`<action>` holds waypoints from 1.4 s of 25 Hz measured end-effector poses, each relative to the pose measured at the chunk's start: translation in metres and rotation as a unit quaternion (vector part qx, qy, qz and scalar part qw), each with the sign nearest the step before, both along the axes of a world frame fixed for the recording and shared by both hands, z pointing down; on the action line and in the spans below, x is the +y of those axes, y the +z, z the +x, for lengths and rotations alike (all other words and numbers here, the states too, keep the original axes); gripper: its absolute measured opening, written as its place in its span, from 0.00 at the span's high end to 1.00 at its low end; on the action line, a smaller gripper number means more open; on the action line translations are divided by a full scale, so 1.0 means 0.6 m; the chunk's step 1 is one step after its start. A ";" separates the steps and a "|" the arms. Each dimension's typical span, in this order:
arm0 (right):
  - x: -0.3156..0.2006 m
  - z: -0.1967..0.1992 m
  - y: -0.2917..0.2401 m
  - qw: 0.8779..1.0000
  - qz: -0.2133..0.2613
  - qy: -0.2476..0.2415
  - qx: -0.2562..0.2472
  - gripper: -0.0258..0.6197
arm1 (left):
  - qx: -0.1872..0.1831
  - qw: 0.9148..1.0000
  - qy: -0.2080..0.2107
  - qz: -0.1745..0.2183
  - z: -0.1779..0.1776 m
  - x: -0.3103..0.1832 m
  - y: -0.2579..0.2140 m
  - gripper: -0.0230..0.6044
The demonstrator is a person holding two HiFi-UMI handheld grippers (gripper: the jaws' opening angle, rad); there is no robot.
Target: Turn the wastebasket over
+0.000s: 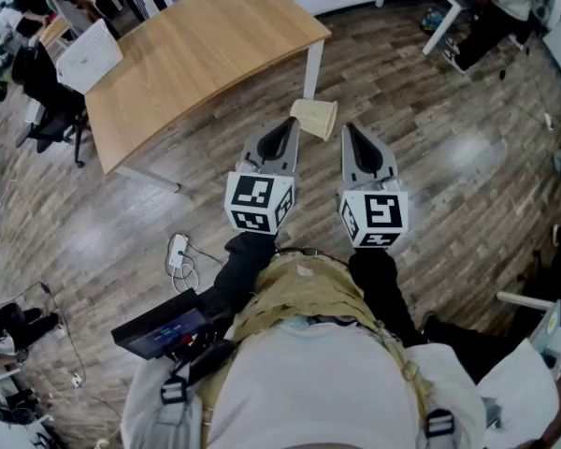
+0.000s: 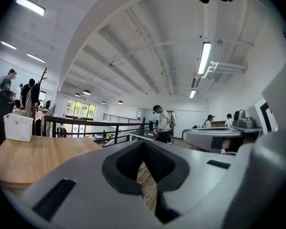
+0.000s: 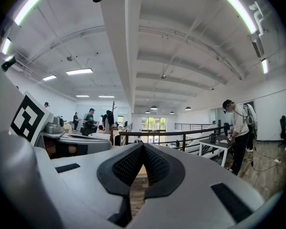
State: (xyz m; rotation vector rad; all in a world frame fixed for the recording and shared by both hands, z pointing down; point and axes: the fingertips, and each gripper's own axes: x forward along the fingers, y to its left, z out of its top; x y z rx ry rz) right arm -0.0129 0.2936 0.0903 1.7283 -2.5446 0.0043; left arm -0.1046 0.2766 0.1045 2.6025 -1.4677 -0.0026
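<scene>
A beige wastebasket (image 1: 314, 118) rests on the wood floor beside the white leg of a table, just beyond the two gripper tips; how it is turned I cannot tell. My left gripper (image 1: 291, 122) is held level with its tip close to the basket's left edge, jaws shut and empty. My right gripper (image 1: 348, 129) is level to the basket's right, also shut with nothing in it. In the left gripper view the left gripper (image 2: 143, 144) shows its pads meeting. The right gripper view shows the right gripper (image 3: 143, 147) the same way. Neither gripper view shows the basket.
A large wooden table (image 1: 196, 54) with a white leg (image 1: 310, 68) stands ahead-left, a white mesh basket (image 1: 89, 54) on its far corner. A power strip with cable (image 1: 178, 251) lies on the floor at left. A black chair (image 1: 47, 101), other desks and people are farther off.
</scene>
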 end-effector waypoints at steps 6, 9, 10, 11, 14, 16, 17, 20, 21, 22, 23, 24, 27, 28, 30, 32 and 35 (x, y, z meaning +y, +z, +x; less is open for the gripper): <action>0.004 0.001 0.001 1.000 0.000 0.002 -0.002 0.93 | -0.001 1.000 0.001 0.000 0.000 0.003 0.000 0.96; 0.006 0.005 0.002 1.000 -0.001 0.003 -0.004 0.93 | -0.003 1.000 0.002 -0.001 0.001 0.005 0.001 0.96; 0.006 0.008 0.003 1.000 -0.001 0.004 -0.005 0.93 | -0.004 1.000 0.002 -0.002 0.004 0.006 0.002 0.96; 0.006 0.013 0.005 1.000 -0.002 0.005 -0.007 0.93 | -0.005 1.000 0.003 -0.003 0.008 0.007 0.004 0.96; 0.011 0.024 0.009 1.000 -0.004 0.008 -0.011 0.93 | -0.007 1.000 0.006 -0.006 0.020 0.011 0.010 0.96; 0.013 0.026 0.013 1.000 -0.009 0.003 -0.014 0.93 | -0.007 1.000 0.006 -0.008 0.025 0.013 0.012 0.96; 0.012 0.026 0.015 1.000 -0.012 0.000 -0.016 0.93 | -0.008 1.000 0.007 -0.010 0.027 0.012 0.012 0.96; 0.005 0.035 0.024 1.000 -0.023 0.002 -0.019 0.93 | -0.011 1.000 0.008 -0.016 0.036 0.007 0.017 0.96; 0.004 0.042 0.028 0.999 -0.026 0.004 -0.021 0.93 | -0.013 1.000 0.009 -0.018 0.041 0.007 0.020 0.96; 0.005 0.049 0.034 0.999 -0.029 0.005 -0.025 0.93 | -0.015 1.000 0.009 -0.021 0.046 0.009 0.025 0.96; 0.007 0.057 0.041 0.999 -0.033 0.007 -0.028 0.93 | -0.016 1.000 0.008 -0.024 0.051 0.012 0.031 0.96; 0.009 0.064 0.047 0.999 -0.038 0.007 -0.031 0.93 | -0.017 0.999 0.007 -0.027 0.055 0.015 0.036 0.96; 0.010 0.079 0.060 0.998 -0.051 0.005 -0.032 0.93 | -0.018 0.999 0.001 -0.033 0.063 0.021 0.046 0.96; 0.010 0.084 0.064 0.998 -0.054 0.004 -0.031 0.93 | -0.018 0.999 -0.002 -0.036 0.065 0.022 0.050 0.96; 0.009 0.094 0.075 0.998 -0.060 0.002 -0.029 0.93 | -0.019 0.999 -0.008 -0.041 0.071 0.024 0.059 0.96; 0.007 0.103 0.085 0.997 -0.066 -0.001 -0.030 0.93 | -0.019 0.999 -0.016 -0.046 0.075 0.025 0.069 0.96; -0.002 0.108 0.100 0.997 -0.074 -0.007 -0.036 0.93 | -0.024 0.998 -0.023 -0.057 0.074 0.020 0.087 0.96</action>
